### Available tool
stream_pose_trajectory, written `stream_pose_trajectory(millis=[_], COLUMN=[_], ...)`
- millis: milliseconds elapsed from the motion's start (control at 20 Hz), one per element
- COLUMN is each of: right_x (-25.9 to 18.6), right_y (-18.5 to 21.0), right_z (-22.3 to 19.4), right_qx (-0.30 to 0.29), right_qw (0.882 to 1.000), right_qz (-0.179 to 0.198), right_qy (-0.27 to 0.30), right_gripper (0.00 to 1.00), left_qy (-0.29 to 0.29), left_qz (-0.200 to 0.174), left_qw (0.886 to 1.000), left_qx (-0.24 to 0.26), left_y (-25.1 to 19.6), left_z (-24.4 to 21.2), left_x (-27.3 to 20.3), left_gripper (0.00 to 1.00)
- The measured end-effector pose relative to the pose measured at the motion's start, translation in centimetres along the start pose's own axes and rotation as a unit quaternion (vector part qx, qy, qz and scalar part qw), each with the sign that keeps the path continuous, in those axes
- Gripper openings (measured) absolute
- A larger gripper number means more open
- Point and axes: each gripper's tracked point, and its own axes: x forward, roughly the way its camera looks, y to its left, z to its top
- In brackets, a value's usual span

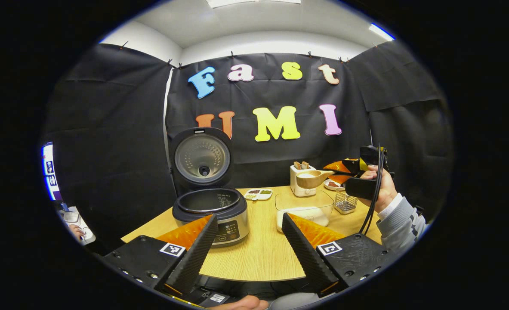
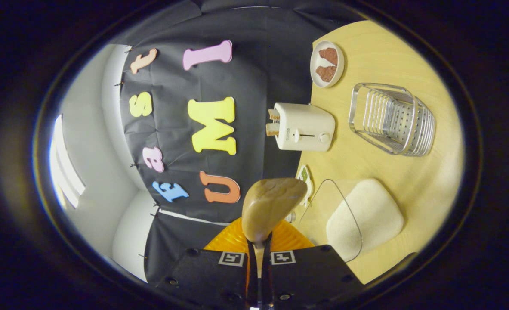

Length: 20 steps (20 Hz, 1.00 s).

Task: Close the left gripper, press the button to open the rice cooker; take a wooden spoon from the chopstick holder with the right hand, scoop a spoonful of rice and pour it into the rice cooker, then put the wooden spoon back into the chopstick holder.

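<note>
The rice cooker [image 1: 211,213] stands at the table's left with its lid [image 1: 202,157] raised and the pot bare. In the foreground my left gripper [image 1: 249,217] is open and holds nothing, one finger in front of the cooker and one in front of the clear rice container [image 1: 303,206]. To the right, a hand holds my right gripper [image 1: 352,168], shut on the handle of the wooden spoon [image 1: 311,178]. The spoon hangs above the container with pale rice showing in its bowl. In the right gripper view the spoon [image 2: 271,204] sticks out of my right gripper [image 2: 260,247], beside the rice [image 2: 364,217].
A white toaster [image 1: 299,181] [image 2: 306,127] with toast stands behind the container. The metal chopstick holder [image 1: 346,202] [image 2: 392,118] and a small plate [image 2: 326,63] sit at the right. A divided dish [image 1: 258,193] lies behind the cooker. A person's sleeve [image 1: 398,219] reaches over the right edge.
</note>
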Motion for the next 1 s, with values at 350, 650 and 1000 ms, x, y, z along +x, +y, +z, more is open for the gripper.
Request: stream_pose_trajectory(millis=[350,650,1000], right_x=[2.2,5.8,10.6], right_y=[4.5,7.6,9.0], right_z=[-5.4,-12.0,-18.9], right_qx=[-0.039,-0.093,-0.189], right_qw=[0.999,0.994,0.977], right_qz=[-0.002,-0.006,-0.025], right_qy=[0.033,0.063,0.091], right_gripper=[0.09,0.08,0.09], left_qy=[-0.011,-0.018,-0.011], left_qz=[0.016,0.034,0.051], left_qw=[1.000,0.999,0.998], left_qx=[-0.005,-0.013,-0.034], left_y=[2.4,5.6,8.8], left_z=[-0.3,-1.0,-2.6], left_x=[-1.6,-2.6,-3.1], left_gripper=[0.96,0.96,0.96])
